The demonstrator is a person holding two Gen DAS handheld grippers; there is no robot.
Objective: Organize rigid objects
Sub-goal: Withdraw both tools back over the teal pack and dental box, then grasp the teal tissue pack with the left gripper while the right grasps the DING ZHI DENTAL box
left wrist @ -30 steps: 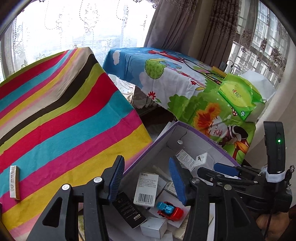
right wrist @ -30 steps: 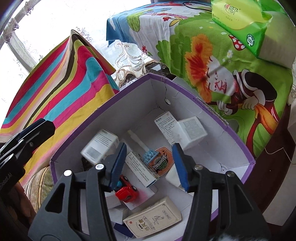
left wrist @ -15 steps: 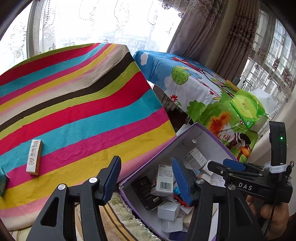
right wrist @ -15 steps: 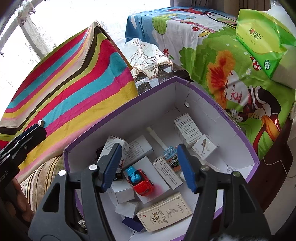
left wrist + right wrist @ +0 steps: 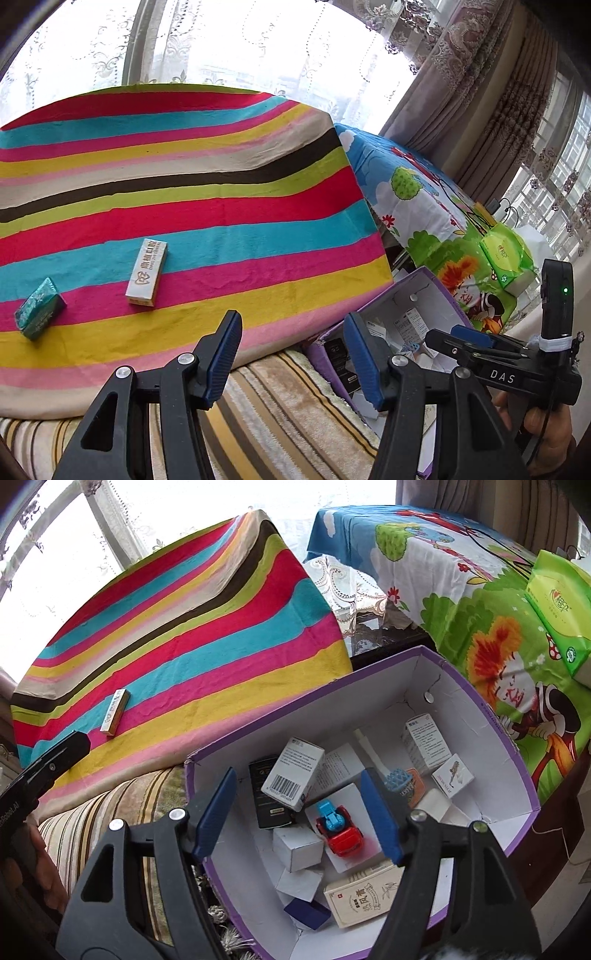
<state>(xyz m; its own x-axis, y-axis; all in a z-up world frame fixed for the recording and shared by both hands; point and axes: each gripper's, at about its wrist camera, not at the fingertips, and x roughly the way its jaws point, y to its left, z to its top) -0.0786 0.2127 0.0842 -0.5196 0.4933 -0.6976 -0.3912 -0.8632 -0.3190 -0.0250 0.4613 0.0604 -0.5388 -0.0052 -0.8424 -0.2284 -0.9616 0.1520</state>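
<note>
A long white box (image 5: 147,272) and a small teal box (image 5: 38,314) lie on the striped cloth (image 5: 221,192). My left gripper (image 5: 291,339) hangs open and empty over the cloth's near edge, to the right of both boxes. My right gripper (image 5: 297,794) hovers above the purple storage box (image 5: 491,716); its jaws are opening and nothing is between the pads. Inside lie a barcode box (image 5: 295,779), a red-and-blue toy car (image 5: 338,827), a black box (image 5: 267,797), a tan printed box (image 5: 364,893) and several small white boxes.
A cartoon-print tablecloth (image 5: 443,554) with a green tissue pack (image 5: 557,609) lies behind the purple box. A striped blanket (image 5: 280,413) covers the seat below my left gripper. Curtained windows stand behind both tables.
The left gripper swung left from the purple box to the striped cloth, its jaws spreading. The right gripper rose above the box with its jaws widening; the barcode box, blurred earlier, now rests inside.
</note>
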